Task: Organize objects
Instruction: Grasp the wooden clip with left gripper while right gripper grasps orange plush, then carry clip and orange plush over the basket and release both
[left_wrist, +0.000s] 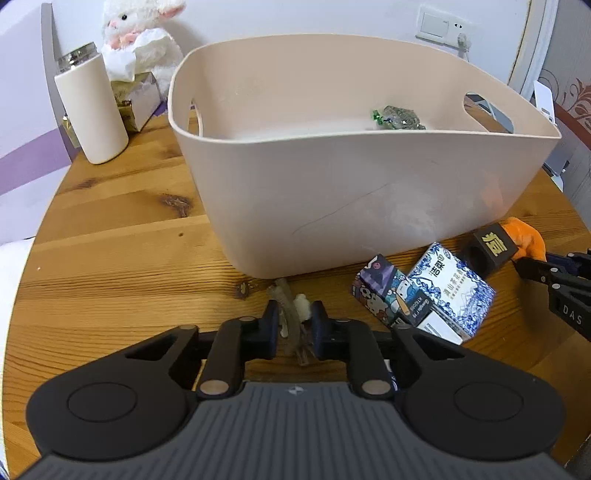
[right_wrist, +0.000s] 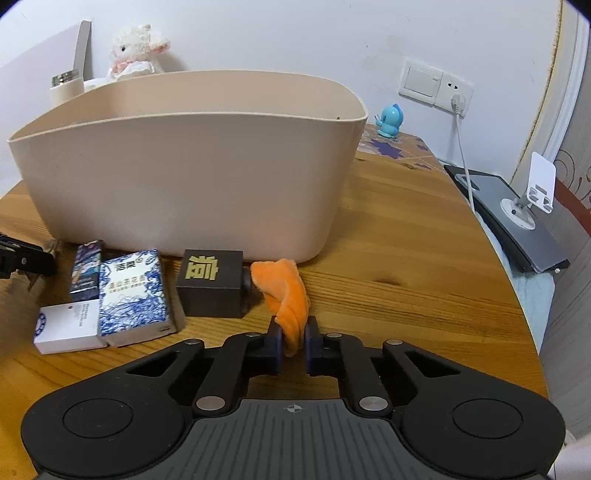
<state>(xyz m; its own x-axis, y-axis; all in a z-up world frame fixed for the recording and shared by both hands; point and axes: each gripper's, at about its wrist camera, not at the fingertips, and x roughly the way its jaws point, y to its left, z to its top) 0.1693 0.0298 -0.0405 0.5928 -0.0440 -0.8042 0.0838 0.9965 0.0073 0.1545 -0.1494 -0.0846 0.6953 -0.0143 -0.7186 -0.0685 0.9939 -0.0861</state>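
Note:
A beige plastic bin (left_wrist: 332, 192) stands on the round wooden table; it also shows in the right wrist view (right_wrist: 184, 177). A green wrapped item (left_wrist: 399, 118) lies inside it. My left gripper (left_wrist: 295, 317) is shut on a small tan and white toy figure (left_wrist: 291, 310) in front of the bin. My right gripper (right_wrist: 293, 332) is shut on an orange plush piece (right_wrist: 286, 291), also seen at the far right of the left wrist view (left_wrist: 528, 236). A dark cube with a gold character (right_wrist: 212, 282), a blue-patterned box (right_wrist: 133, 295) and a cartoon box (left_wrist: 384, 291) lie by the bin.
A cream bottle (left_wrist: 92, 110), a tissue box (left_wrist: 138, 99) and a white plush lamb (left_wrist: 140, 37) stand behind the bin on the left. A blue figurine (right_wrist: 389, 122), a wall socket with cable (right_wrist: 456, 99) and a phone stand (right_wrist: 532, 199) are at the right.

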